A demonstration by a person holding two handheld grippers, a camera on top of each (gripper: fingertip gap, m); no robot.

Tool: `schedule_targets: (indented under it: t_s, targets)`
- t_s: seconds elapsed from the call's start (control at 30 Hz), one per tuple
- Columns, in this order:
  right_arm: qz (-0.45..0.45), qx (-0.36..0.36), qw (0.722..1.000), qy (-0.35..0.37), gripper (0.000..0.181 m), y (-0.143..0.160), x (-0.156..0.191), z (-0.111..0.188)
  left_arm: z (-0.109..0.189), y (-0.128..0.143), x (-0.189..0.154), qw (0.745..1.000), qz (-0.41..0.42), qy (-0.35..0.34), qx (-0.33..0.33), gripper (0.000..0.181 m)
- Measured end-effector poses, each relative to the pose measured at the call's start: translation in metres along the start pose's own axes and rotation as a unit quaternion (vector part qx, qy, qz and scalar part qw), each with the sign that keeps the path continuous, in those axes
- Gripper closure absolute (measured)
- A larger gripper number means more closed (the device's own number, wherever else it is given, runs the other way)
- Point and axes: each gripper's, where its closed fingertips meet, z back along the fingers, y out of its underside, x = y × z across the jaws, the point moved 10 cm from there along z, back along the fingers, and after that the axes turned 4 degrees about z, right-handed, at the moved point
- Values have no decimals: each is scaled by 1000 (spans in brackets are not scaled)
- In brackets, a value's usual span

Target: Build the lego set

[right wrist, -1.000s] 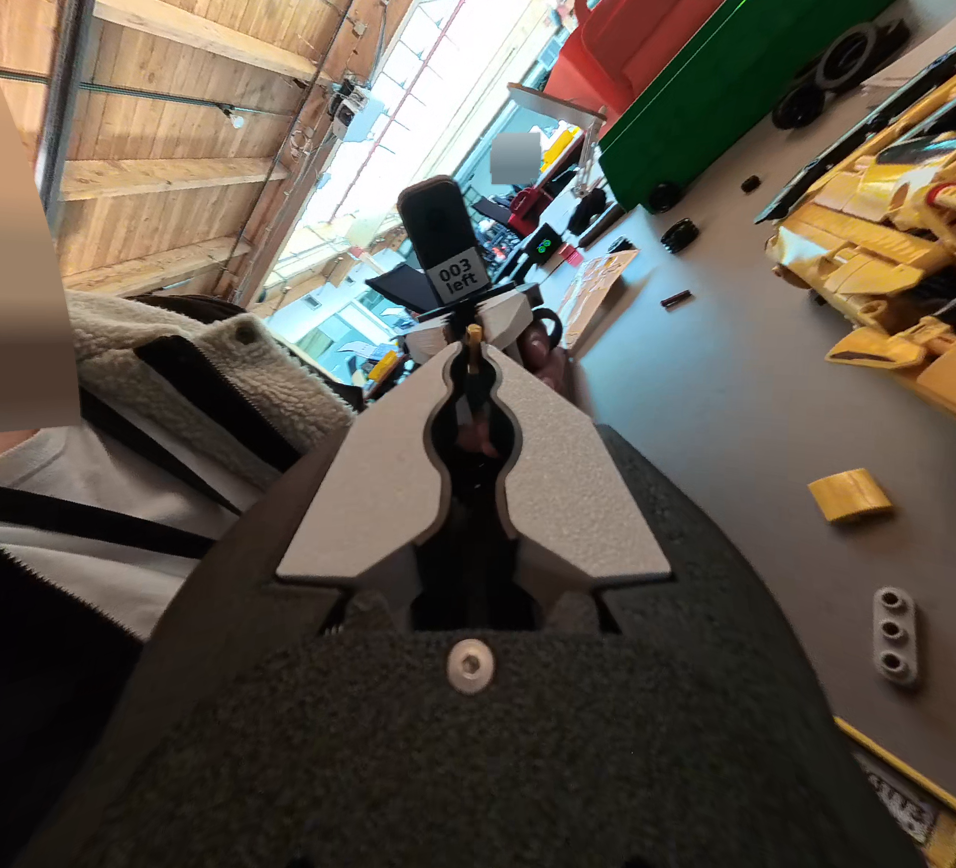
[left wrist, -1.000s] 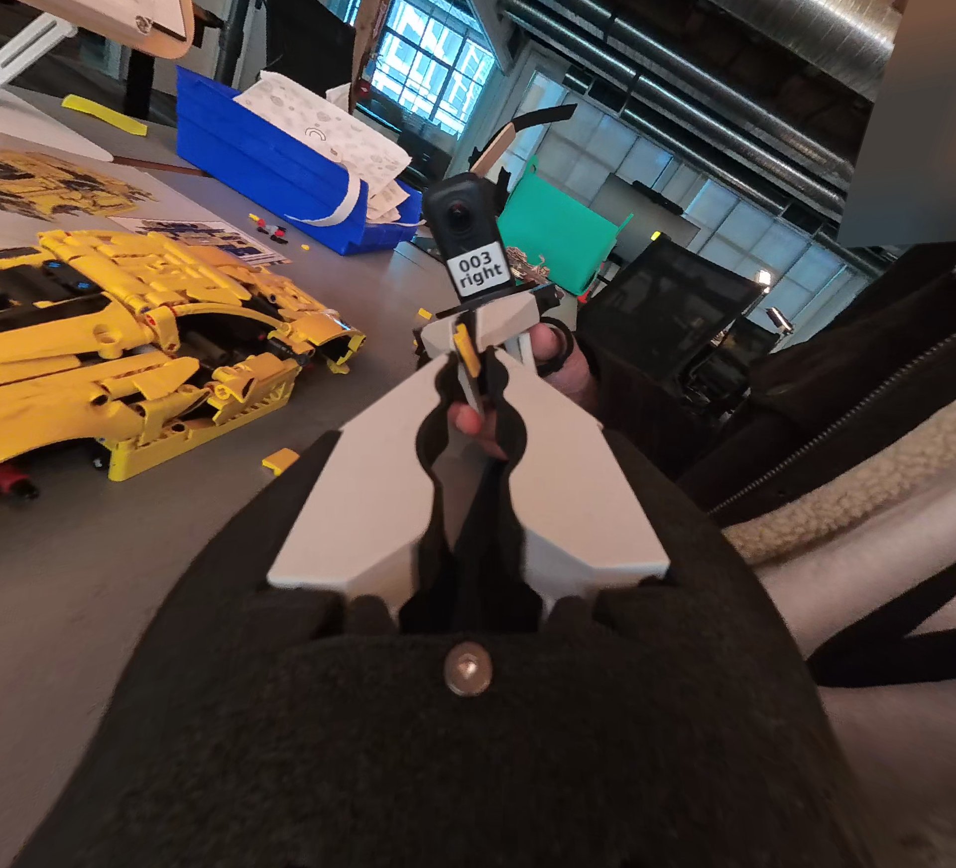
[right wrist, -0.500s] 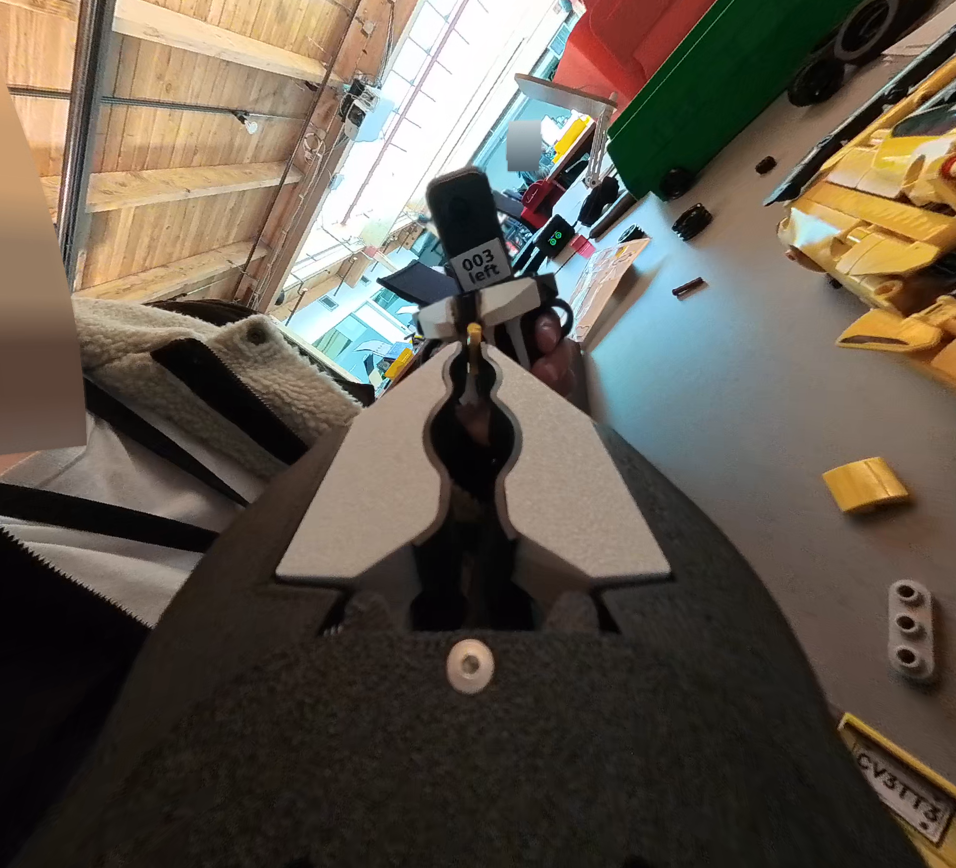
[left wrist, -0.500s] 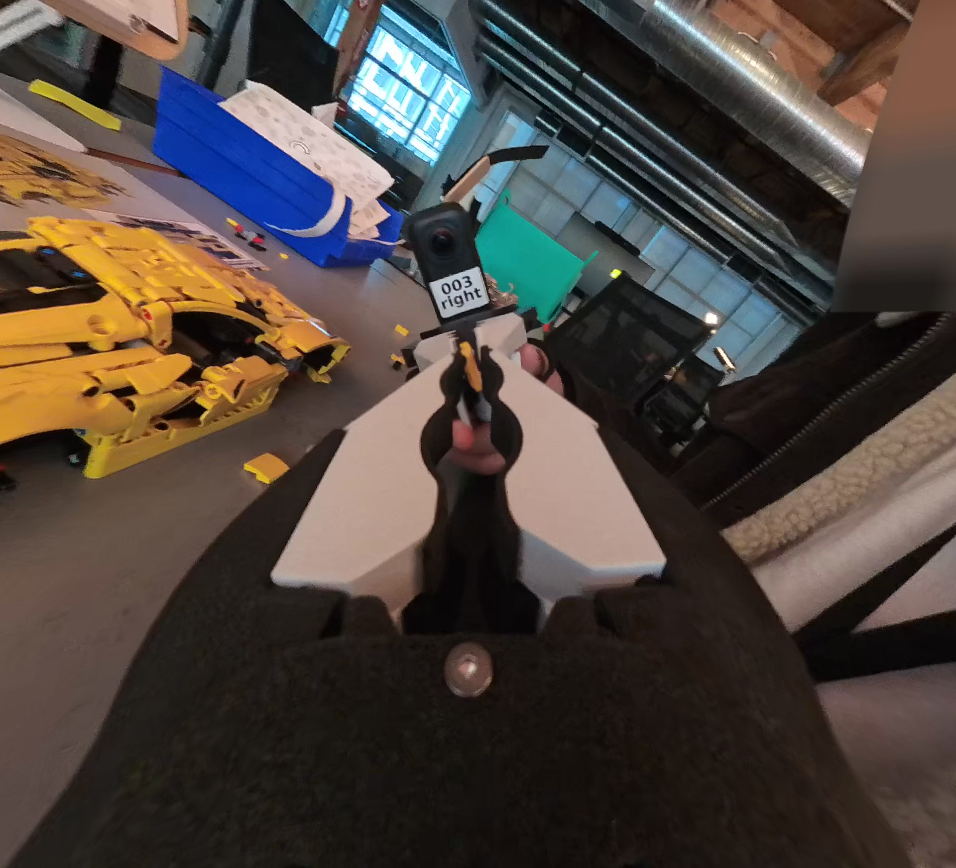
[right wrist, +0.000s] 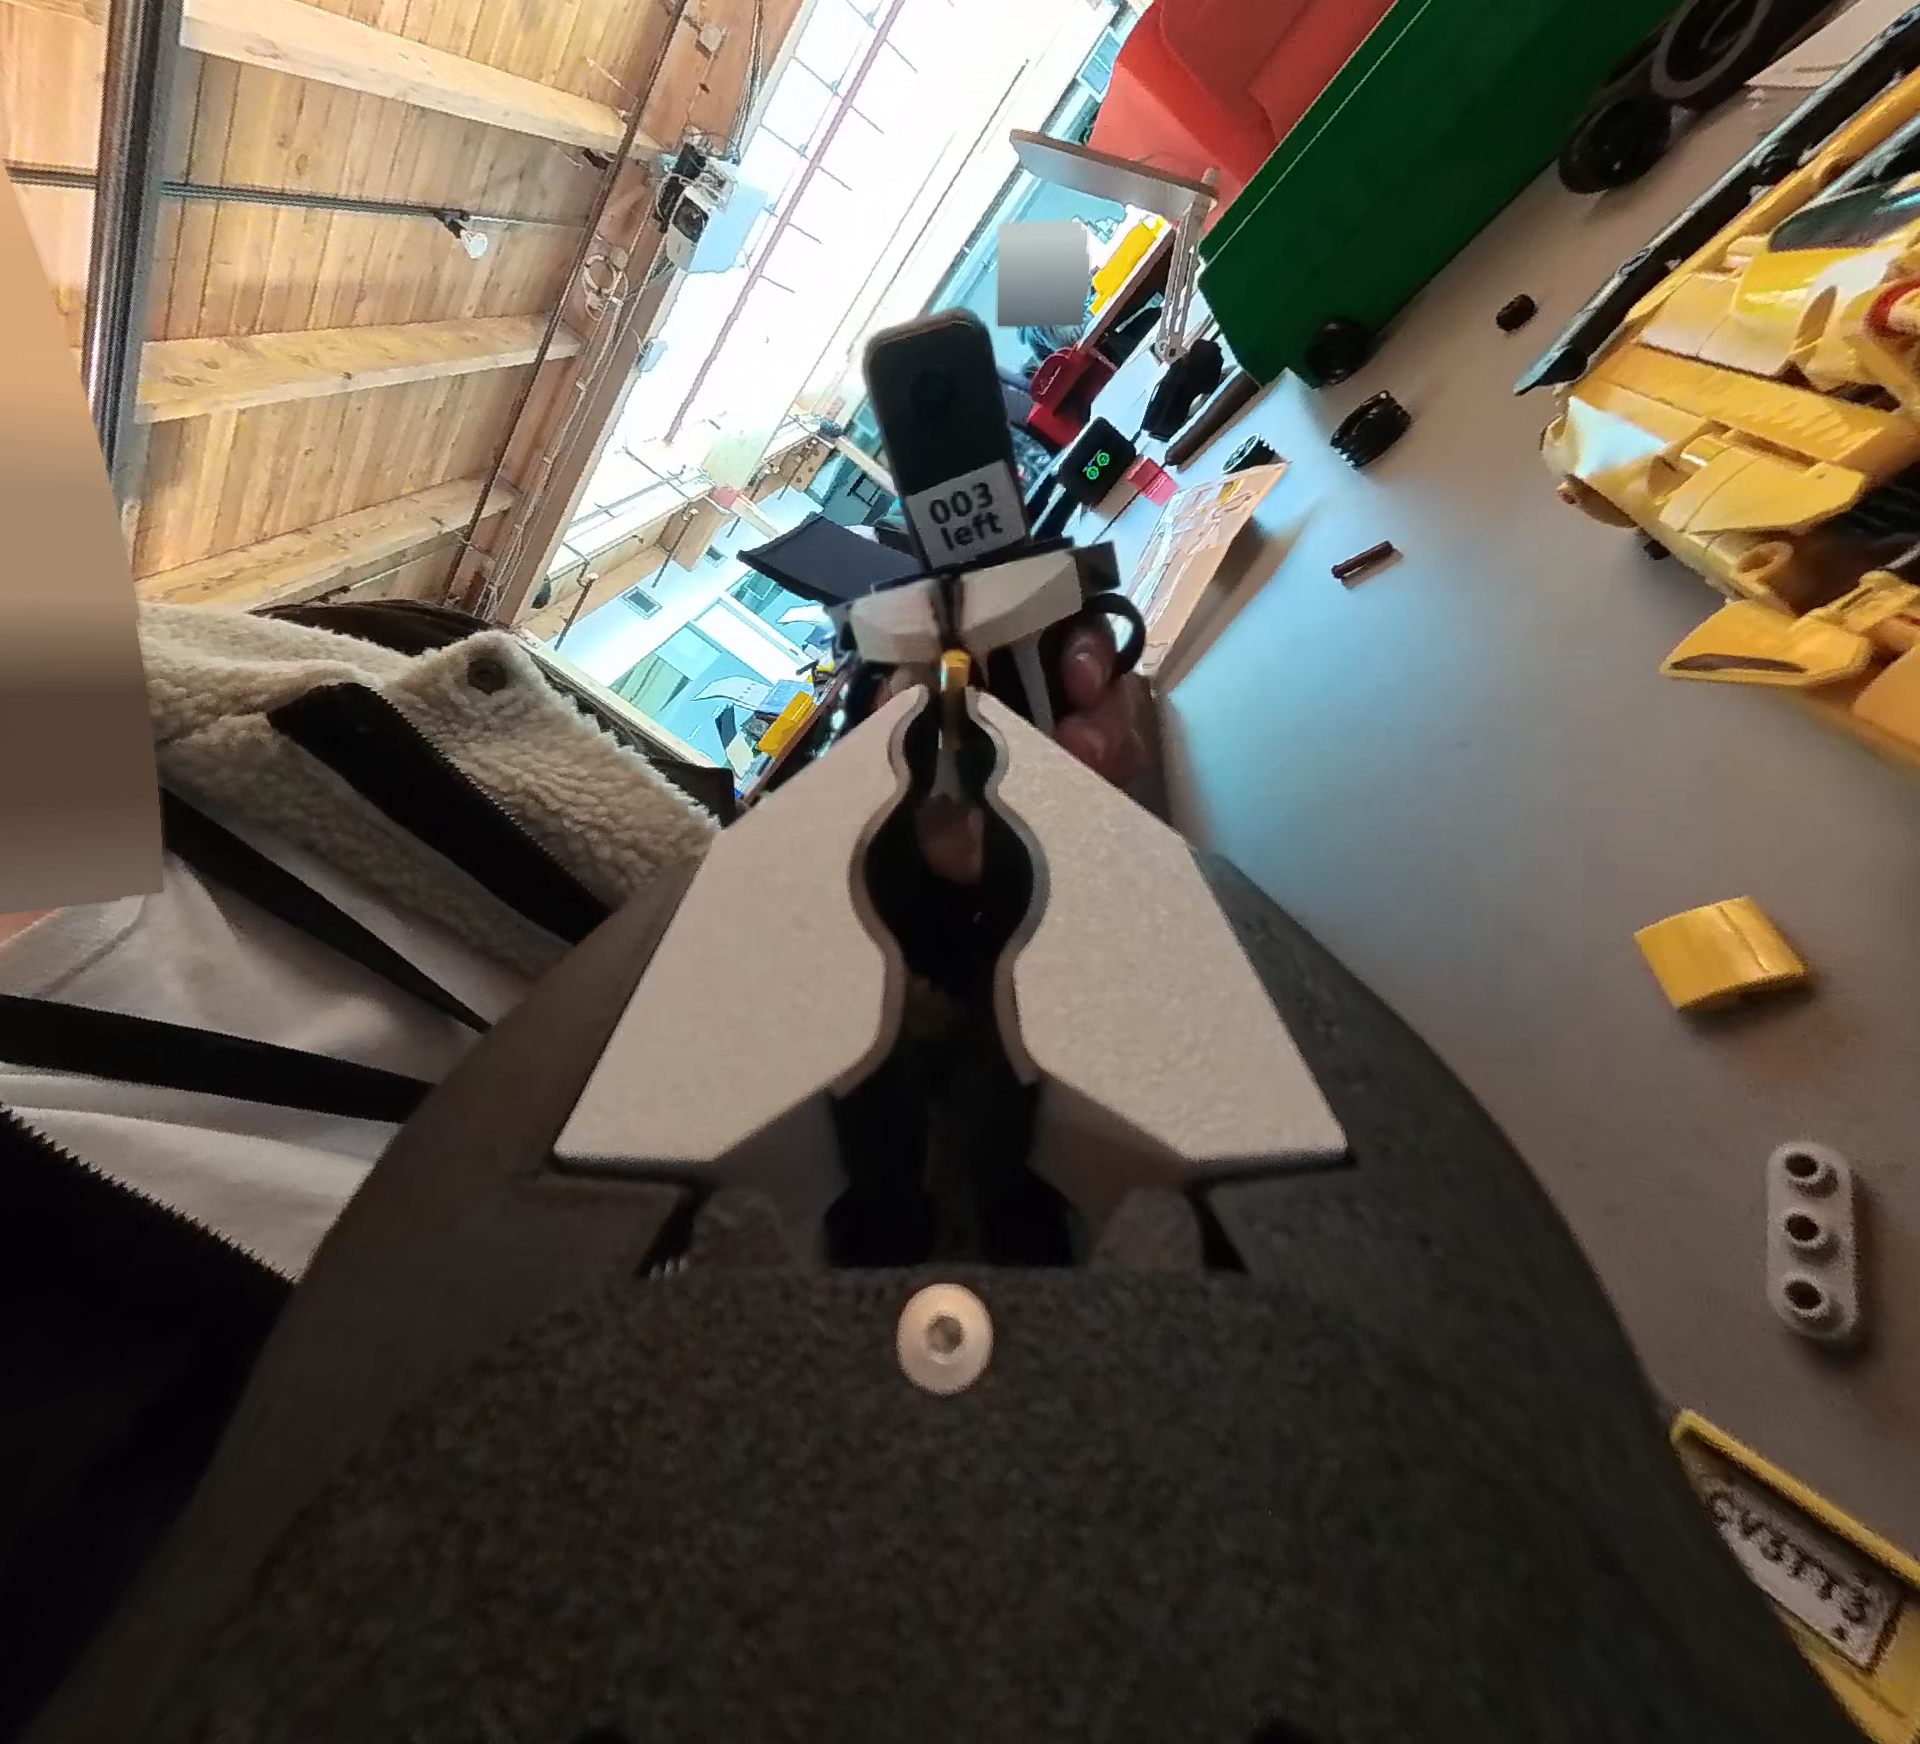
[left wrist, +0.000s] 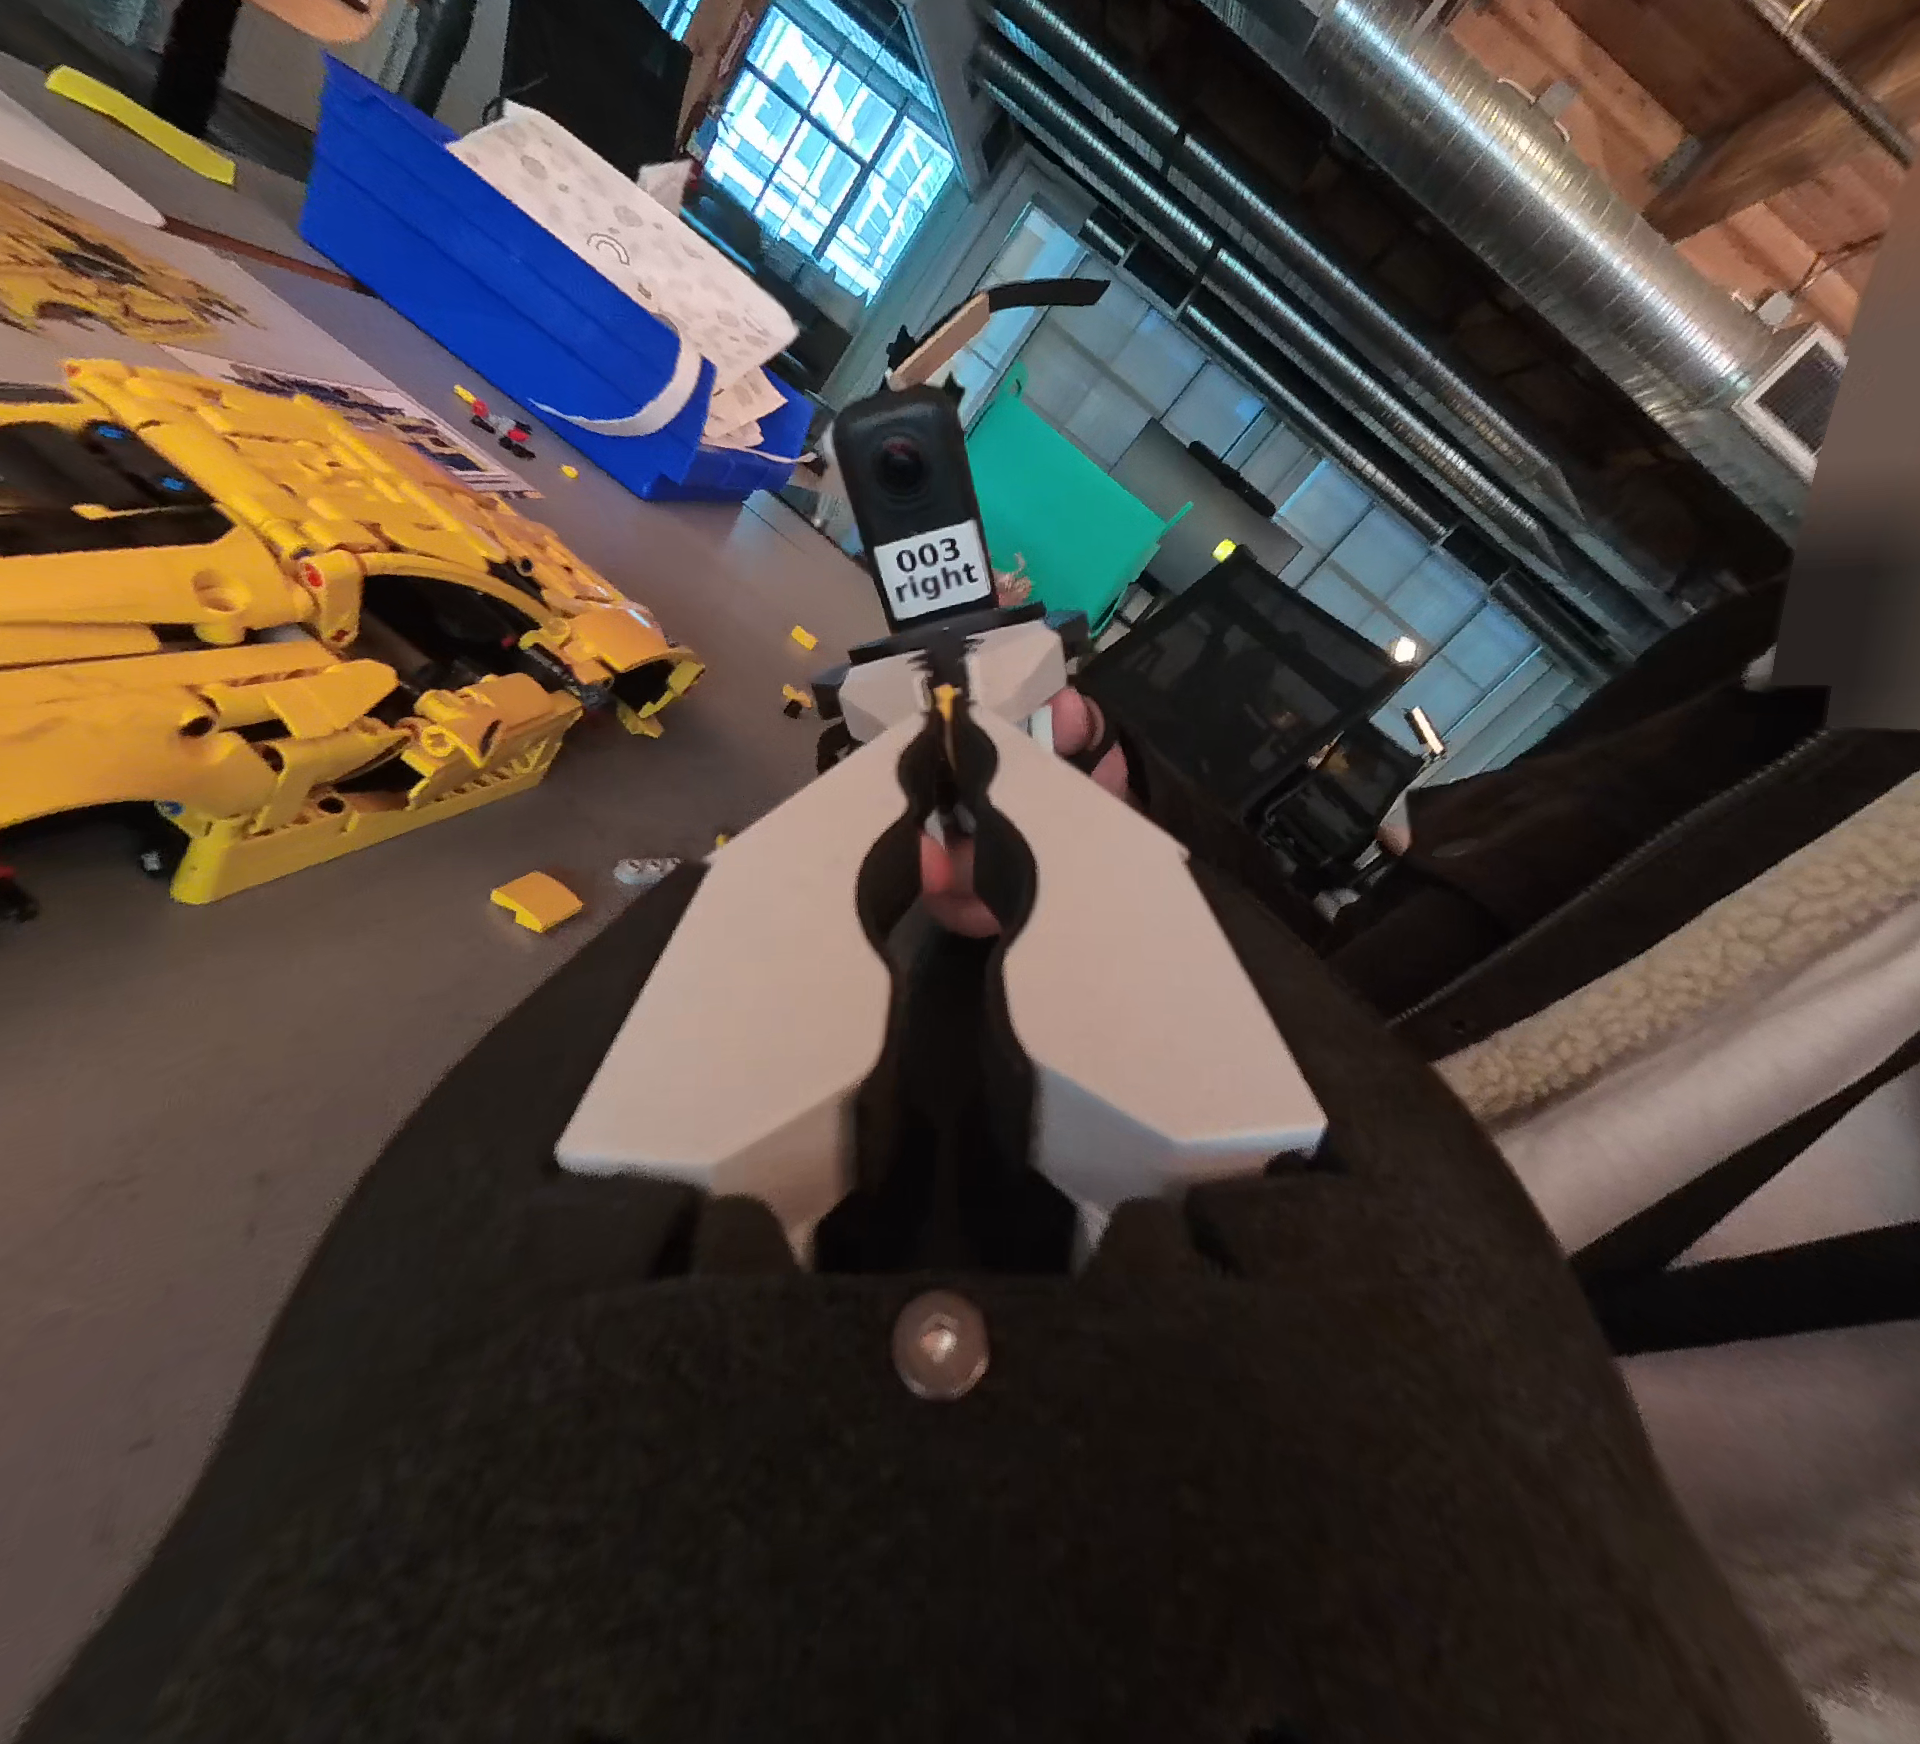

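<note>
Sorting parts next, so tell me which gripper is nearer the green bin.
Left. The green bin stands ahead of the right gripper, off to one side and past the left gripper, which faces it tip to tip. Both are shut on a small yellow piece.

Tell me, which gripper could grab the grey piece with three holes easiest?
Probably right: the grey piece lies close beside the right gripper. But it and the left gripper both pinch the yellow part.

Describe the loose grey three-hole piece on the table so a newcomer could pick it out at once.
Start from the big yellow car model on the grey table. Nearer the camera lies a loose curved yellow tile, and nearer again the grey beam. It is the only grey piece there, flat with three round holes in a row.
</note>
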Motion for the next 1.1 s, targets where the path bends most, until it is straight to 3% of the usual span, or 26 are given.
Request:
schedule_targets:
  t_s: [0.13, 0.27, 0.4, 0.83, 0.97, 1.1]
  targets:
    - [1, -6, 1000, 6, 178, -1, -1, 3, 4, -3, 2, 1000, -8, -10, -8, 181]
    - [1, 4, 1000, -4, 178, 1, 1, 0, -10, 5, -5, 999, -28, 3, 34, 163]
    - [-2, 3, 1000, -10, 178, 0, 1, 0, -7, 5, -4, 999, -11, 19, 37, 177]
    - [-13, -6, 999, -41, 165, -1, 4, -3, 0, 1, 2, 996, 56, 71, 18, 178]
    - [-10, -4, 999, -51, 178, 0, 5, -3, -4, 4, -1, 994, 53, 86, 46, 178]
    - [-6, -7, 999, -46, 179, -1, 6, -2, -4, 3, 0, 994, 58, 87, 43, 178]
